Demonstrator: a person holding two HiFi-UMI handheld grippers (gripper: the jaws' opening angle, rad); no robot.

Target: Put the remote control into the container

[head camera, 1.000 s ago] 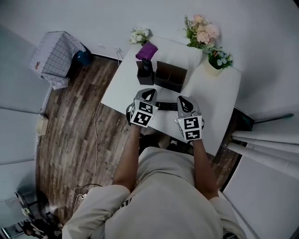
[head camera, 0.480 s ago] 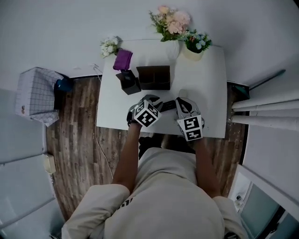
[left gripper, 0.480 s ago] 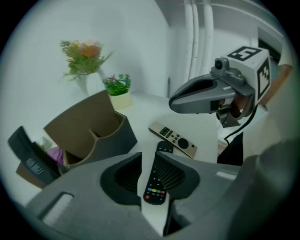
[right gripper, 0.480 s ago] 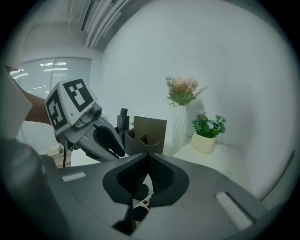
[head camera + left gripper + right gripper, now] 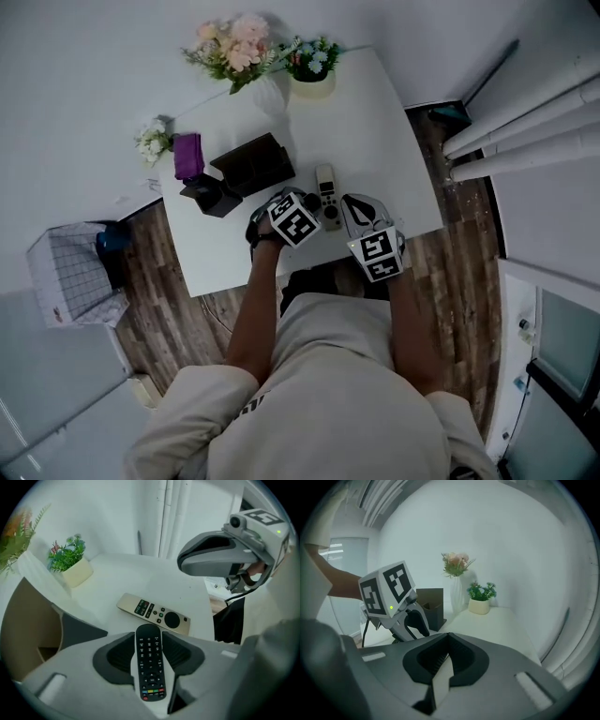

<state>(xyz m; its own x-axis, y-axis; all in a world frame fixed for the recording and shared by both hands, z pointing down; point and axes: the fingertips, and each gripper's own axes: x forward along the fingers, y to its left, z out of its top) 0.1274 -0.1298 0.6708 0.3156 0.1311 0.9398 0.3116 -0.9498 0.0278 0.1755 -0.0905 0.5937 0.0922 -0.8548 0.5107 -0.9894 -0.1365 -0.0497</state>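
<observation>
A black remote control [image 5: 150, 667] lies on the white table [image 5: 117, 573], lengthwise between the jaws of my left gripper [image 5: 149, 637]. Those jaws have just been opening; their pads stand on either side of the remote without pressing it. A beige remote [image 5: 153, 613] [image 5: 326, 192] lies just beyond the fingertips. The dark brown container [image 5: 253, 161] [image 5: 431, 603] stands further back on the table. My right gripper [image 5: 446, 641] [image 5: 354, 202] is shut with nothing in it and hovers to the right of the left gripper [image 5: 302, 201].
A small dark box [image 5: 211, 195] with a purple object [image 5: 187, 155] stands left of the container. A vase of pink flowers [image 5: 230, 42] and a potted plant [image 5: 312, 66] are at the table's back edge. A person's torso fills the near side.
The head view has swung, so the table now sits turned. My left gripper has tipped downward over the black remote. The right gripper has shifted slightly forward.
</observation>
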